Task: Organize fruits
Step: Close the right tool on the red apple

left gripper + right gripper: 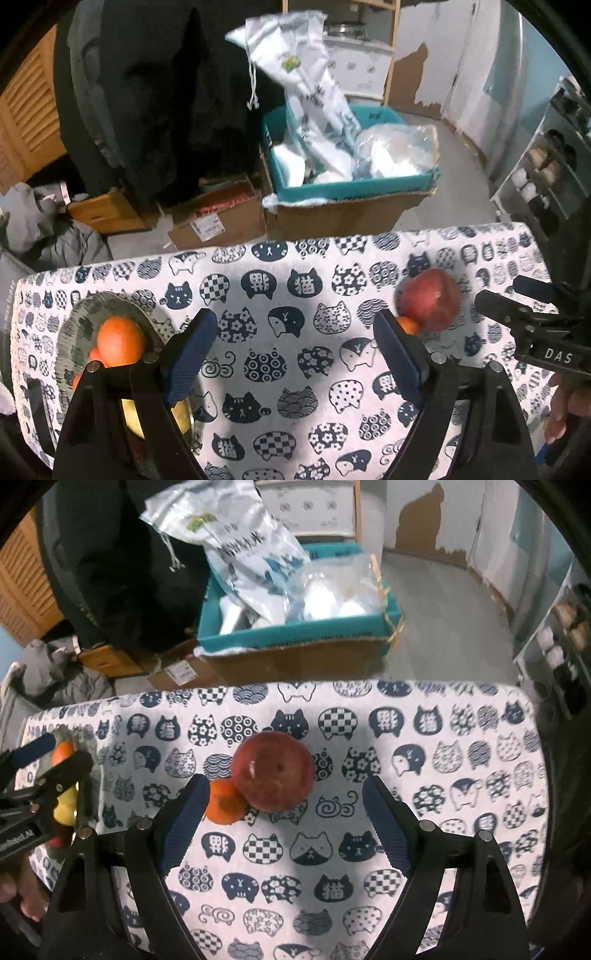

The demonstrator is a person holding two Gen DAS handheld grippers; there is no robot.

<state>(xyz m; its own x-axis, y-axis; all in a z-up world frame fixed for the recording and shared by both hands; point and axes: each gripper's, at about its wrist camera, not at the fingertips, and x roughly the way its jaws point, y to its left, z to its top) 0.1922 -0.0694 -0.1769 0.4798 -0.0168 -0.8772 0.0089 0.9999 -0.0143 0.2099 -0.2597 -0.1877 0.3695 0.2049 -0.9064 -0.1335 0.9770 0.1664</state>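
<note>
A red apple (273,771) lies on the cat-print tablecloth (443,812) with a small orange (223,801) touching its left side. My right gripper (284,812) is open and empty, just short of both. In the left wrist view the apple (430,299) and small orange (408,325) sit at the right. A grey plate (79,317) at the left holds an orange (120,341), a yellow fruit (133,417) and other small fruits. My left gripper (295,347) is open and empty beside the plate.
Beyond the table's far edge stand a teal box (354,184) with plastic bags on a cardboard box, more cardboard boxes (218,218), and dark hanging clothing. A shoe rack (546,166) stands at the right. The right gripper's body (535,325) shows in the left wrist view.
</note>
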